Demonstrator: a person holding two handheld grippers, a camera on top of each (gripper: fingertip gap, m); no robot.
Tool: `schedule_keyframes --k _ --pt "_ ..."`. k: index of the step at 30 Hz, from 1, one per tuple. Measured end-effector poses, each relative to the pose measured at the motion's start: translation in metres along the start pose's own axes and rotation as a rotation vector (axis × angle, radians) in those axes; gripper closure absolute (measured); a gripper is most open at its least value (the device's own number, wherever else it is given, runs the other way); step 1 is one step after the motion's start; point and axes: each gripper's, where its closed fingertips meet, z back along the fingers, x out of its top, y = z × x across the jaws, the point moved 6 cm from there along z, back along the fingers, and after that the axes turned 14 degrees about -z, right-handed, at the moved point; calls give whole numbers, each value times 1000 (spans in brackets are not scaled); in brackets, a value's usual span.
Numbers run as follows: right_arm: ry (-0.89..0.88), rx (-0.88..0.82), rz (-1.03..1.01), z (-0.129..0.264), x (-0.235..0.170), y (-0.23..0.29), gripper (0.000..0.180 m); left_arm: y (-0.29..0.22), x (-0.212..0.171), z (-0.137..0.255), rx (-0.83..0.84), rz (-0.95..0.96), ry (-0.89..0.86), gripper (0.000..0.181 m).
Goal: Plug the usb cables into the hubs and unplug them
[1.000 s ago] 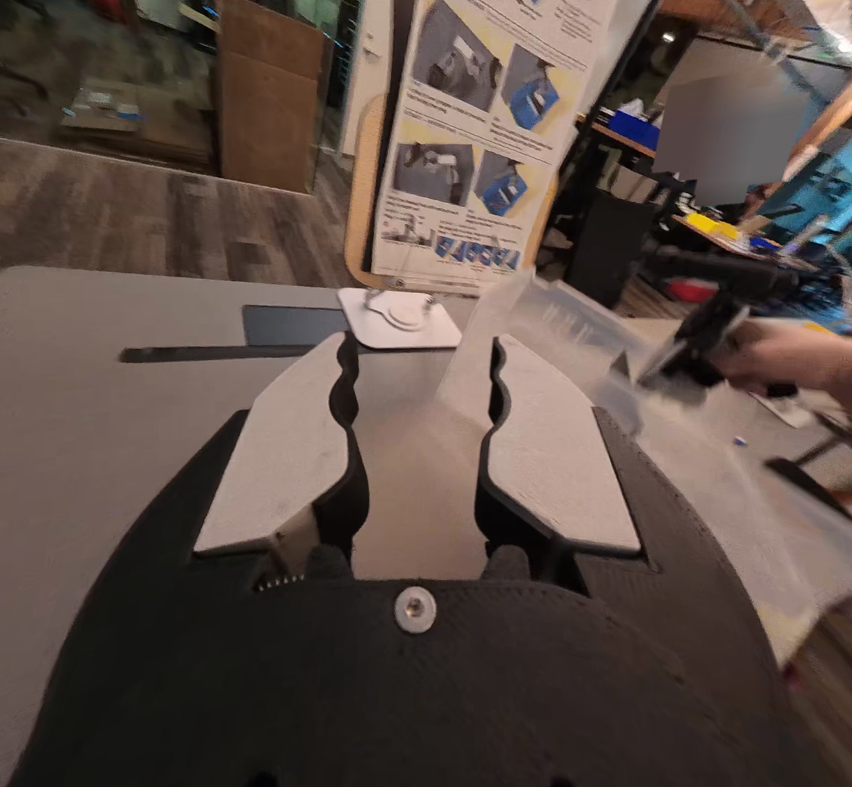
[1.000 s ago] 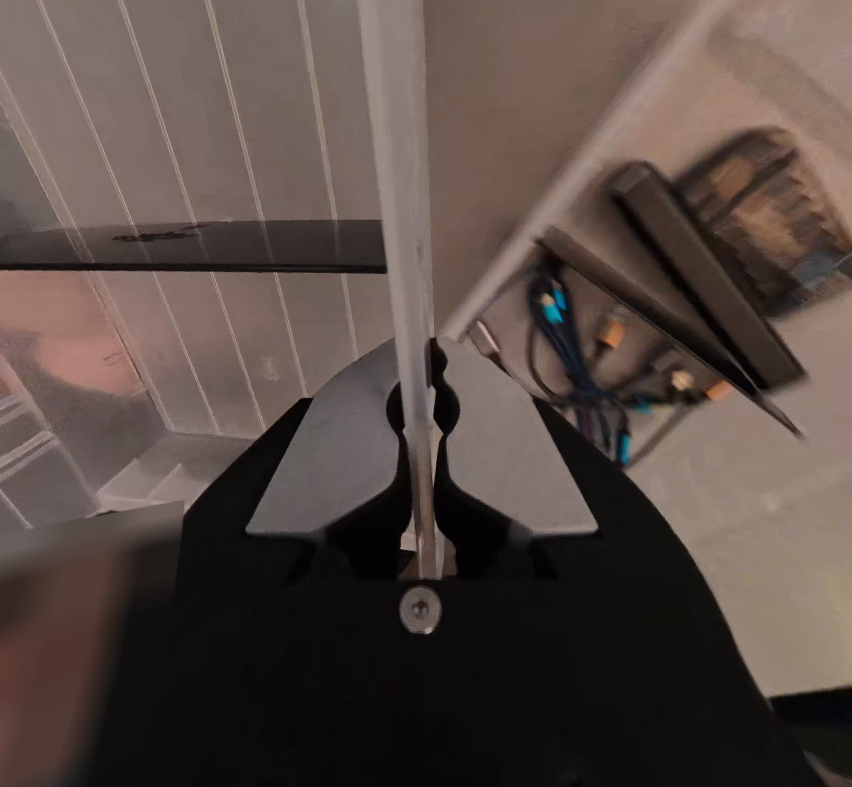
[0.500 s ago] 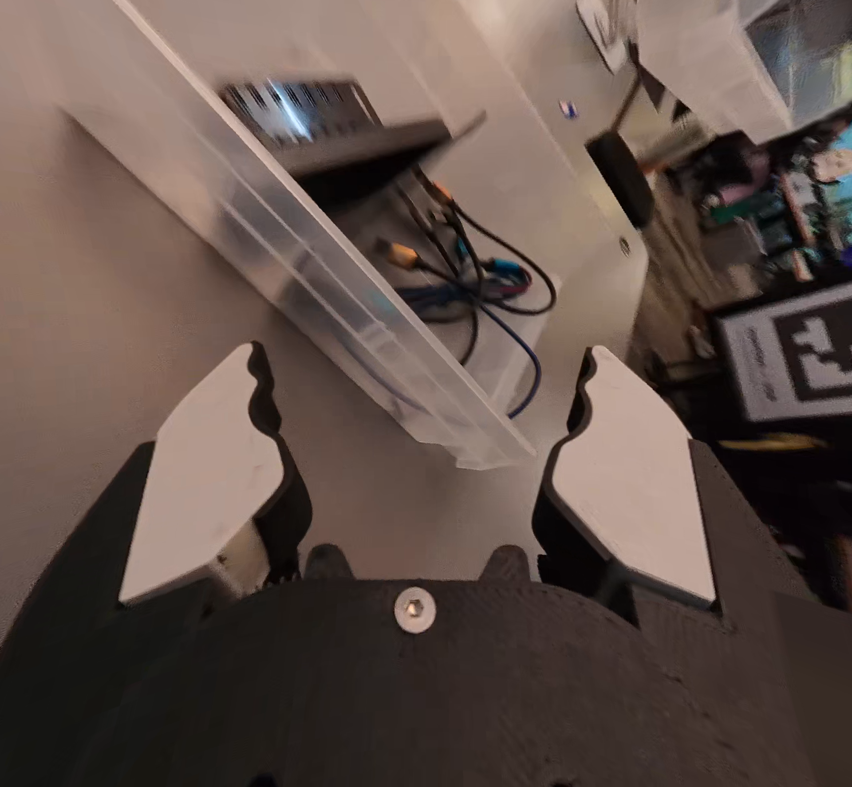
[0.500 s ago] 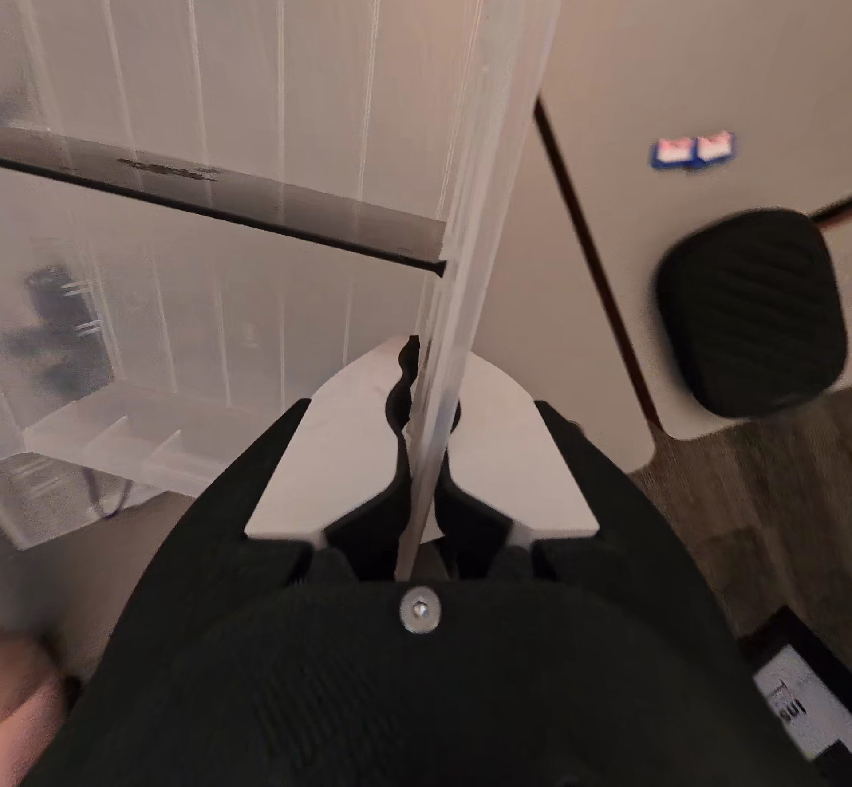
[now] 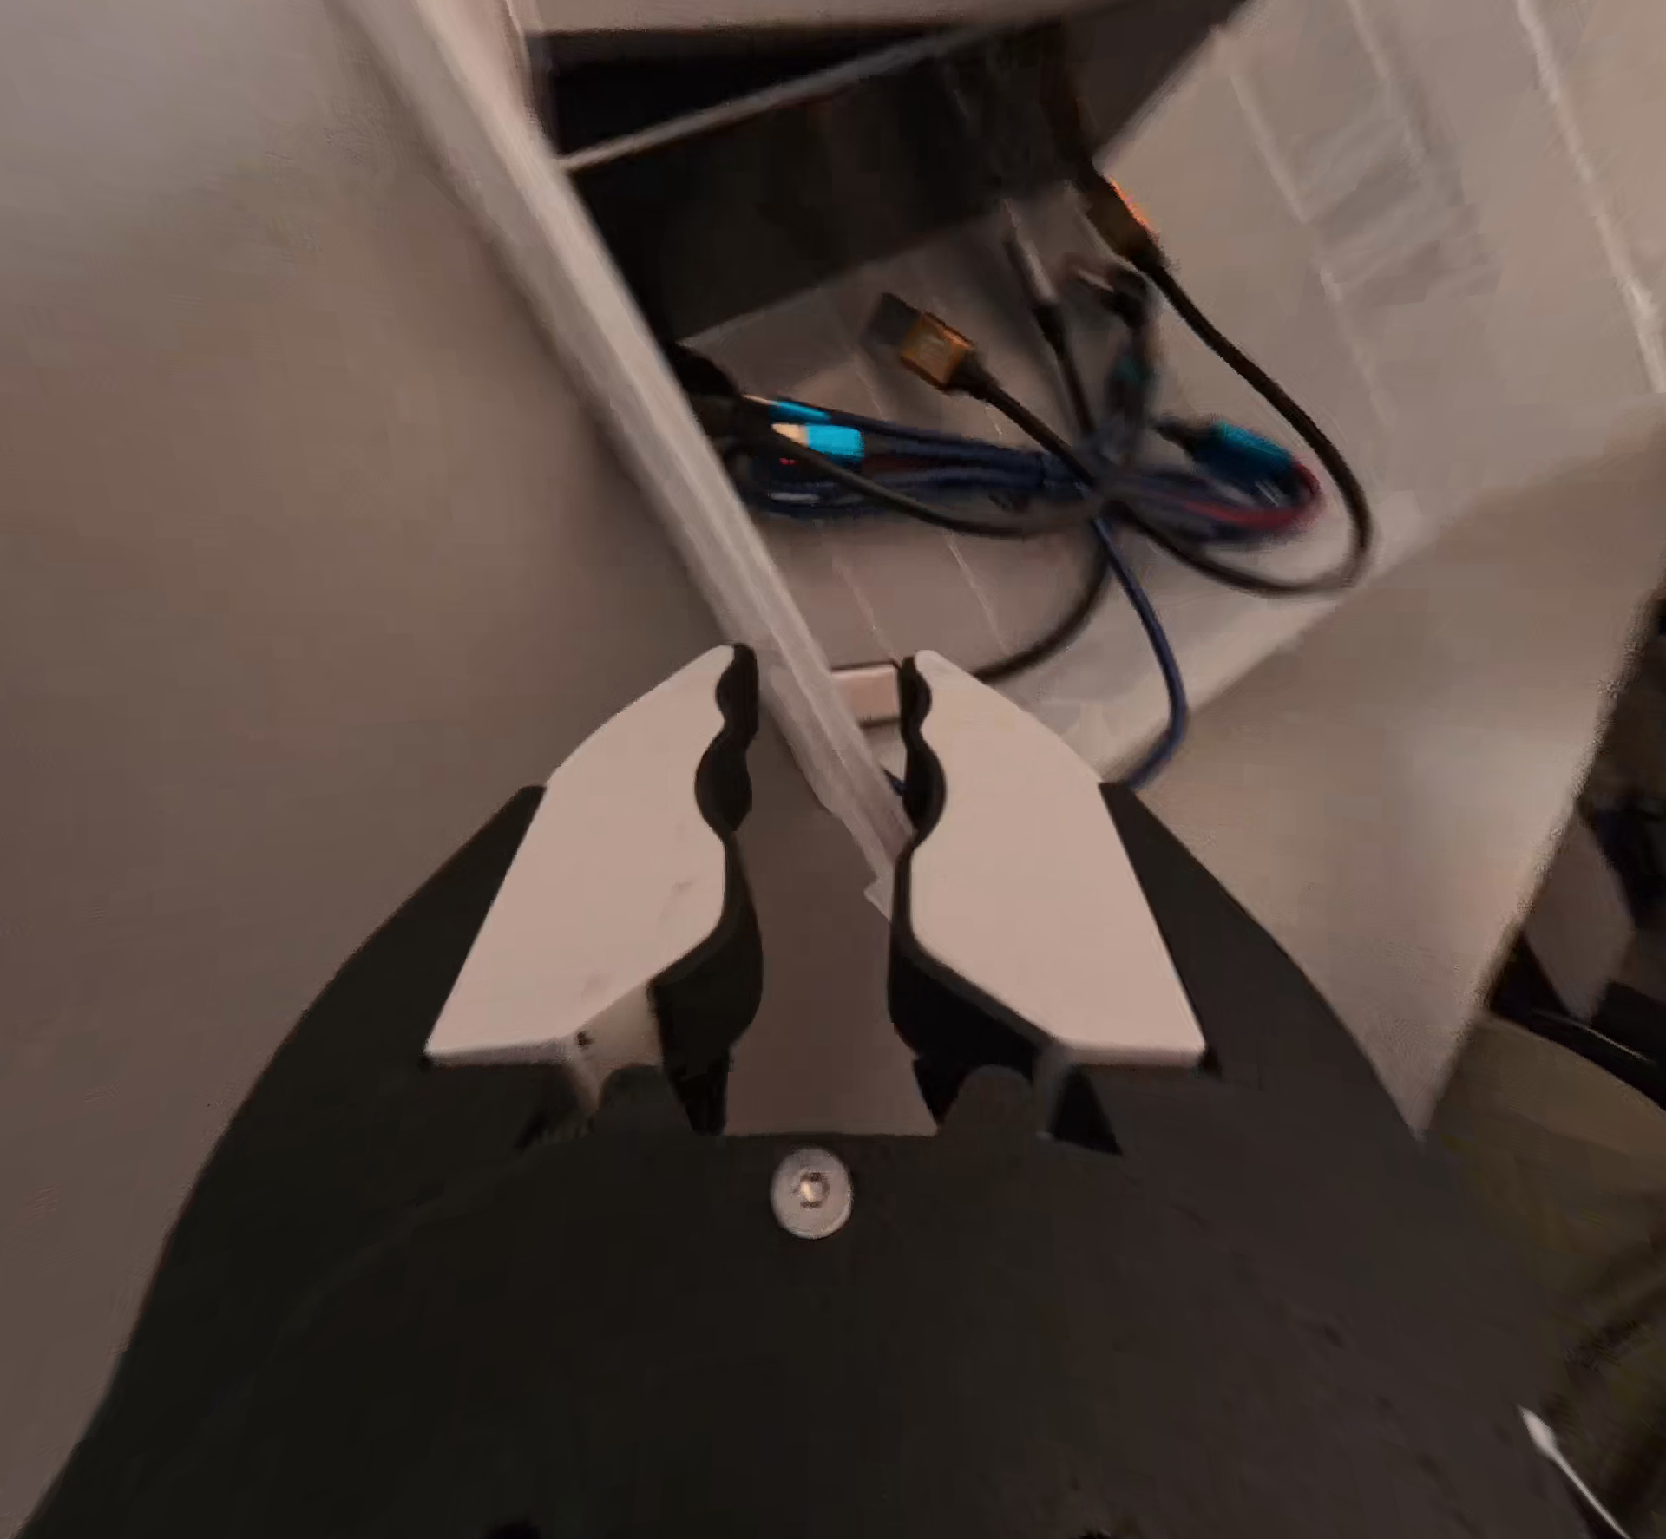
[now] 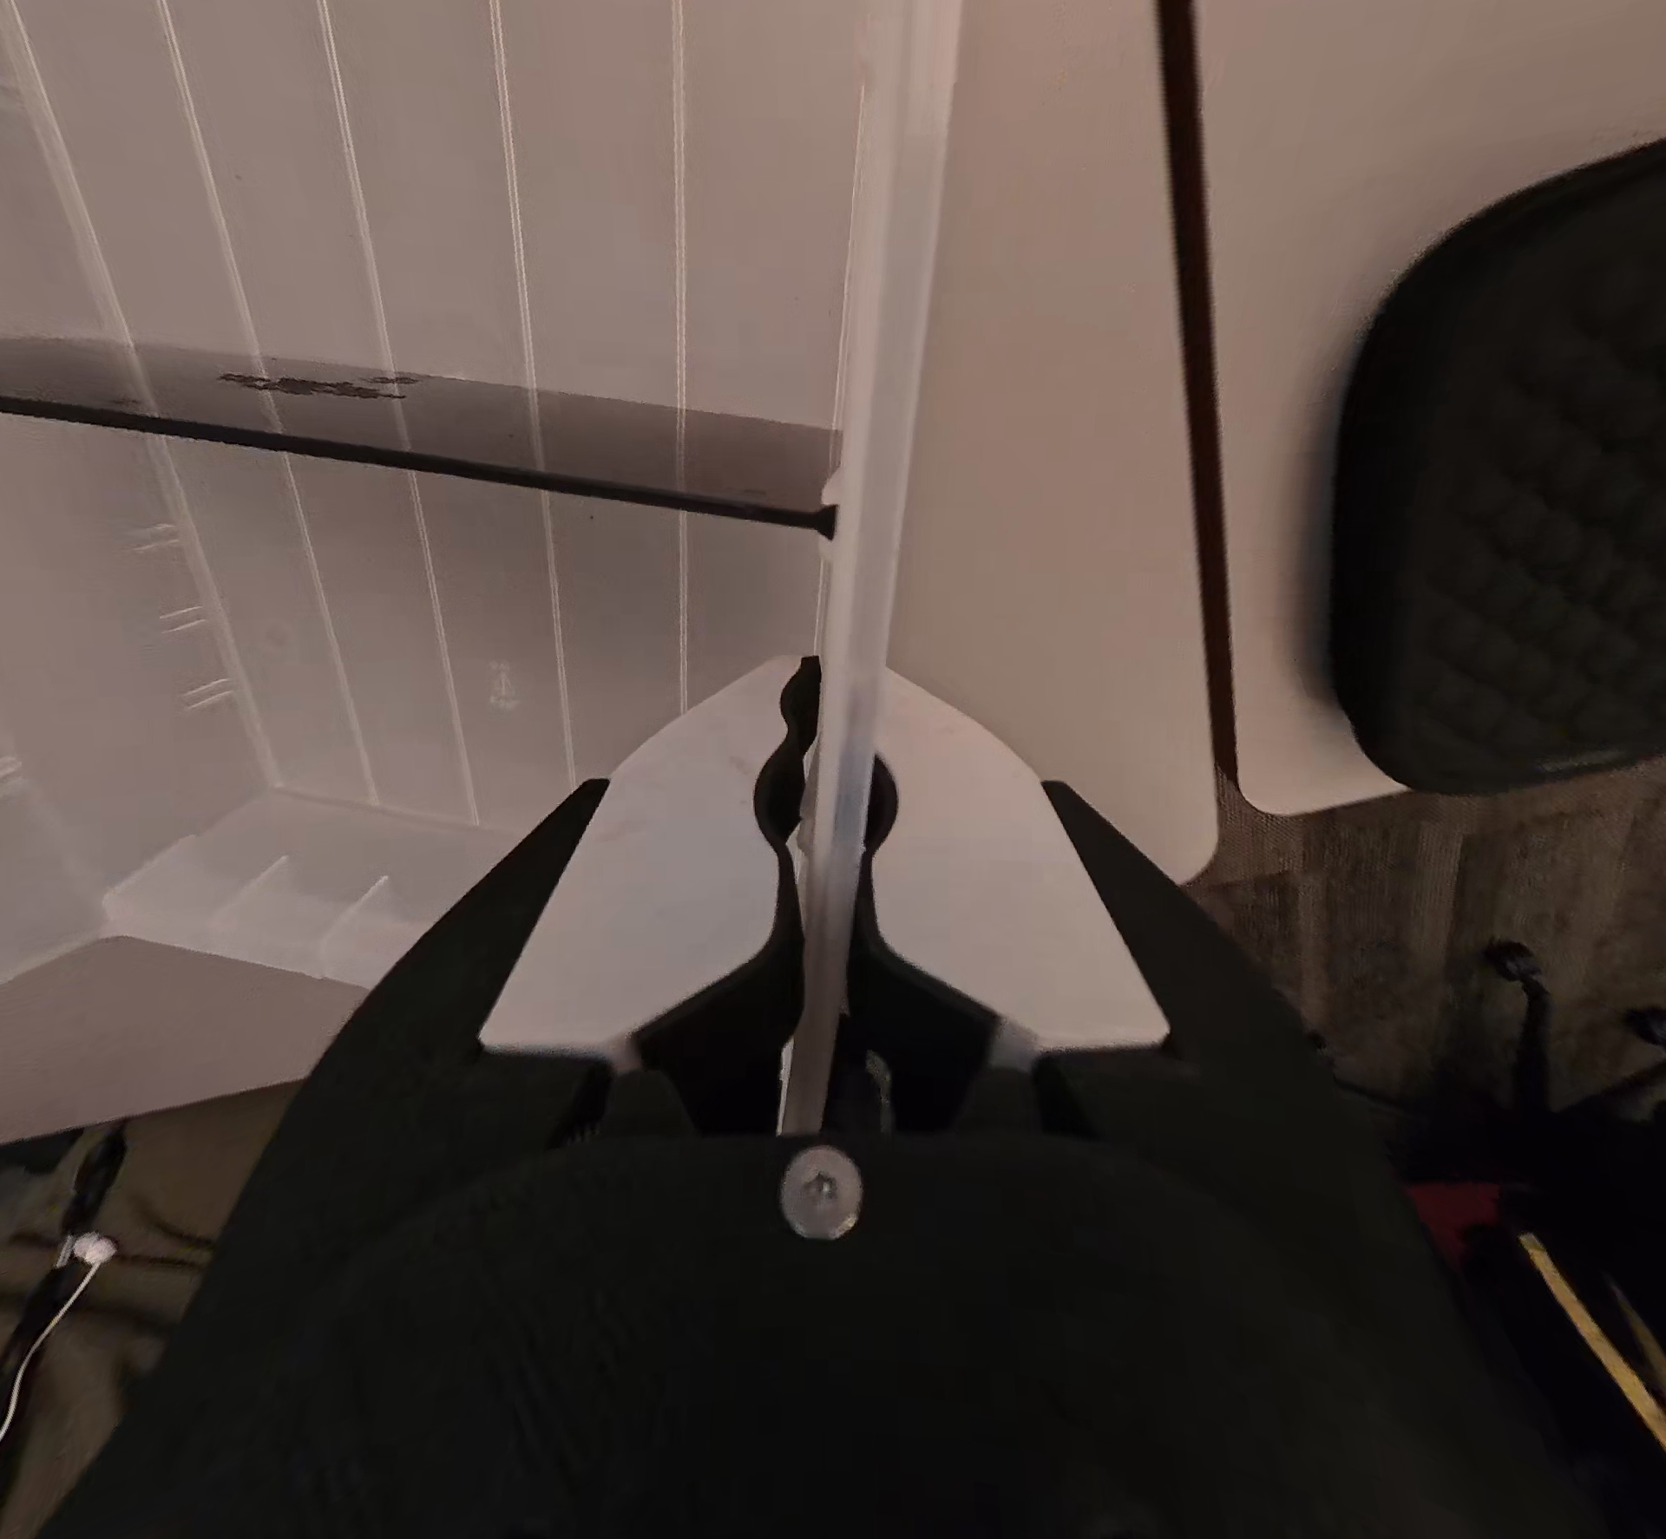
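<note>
USB cables [image 5: 1037,477]: loose tangle of blue, black and red leads with orange and turquoise plugs, lying in a clear plastic bin [image 5: 1460,171] on the table [image 5: 225,414]. None seen plugged in; judged not yet begun, all plugging and unplugging remains. A dark hub [image 5: 793,99], blurred, rests in the bin beyond the cables. Left gripper [image 5: 820,666]: fingers apart, straddling the bin's rim. Right gripper [image 6: 843,675]: fingers clamped on the bin's edge.
</note>
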Motion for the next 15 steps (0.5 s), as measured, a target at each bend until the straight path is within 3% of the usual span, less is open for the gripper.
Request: schedule_keyframes --k 2,7,15 --pt "13 22 37 -7 -1 10 175 22 -6 10 70 -1 -12 165" --pt "26 86 126 -26 -3 44 175 67 -26 33 215 -45 12 177" --pt "33 140 183 -45 3 79 175 131 -97 103 111 222 37 173"
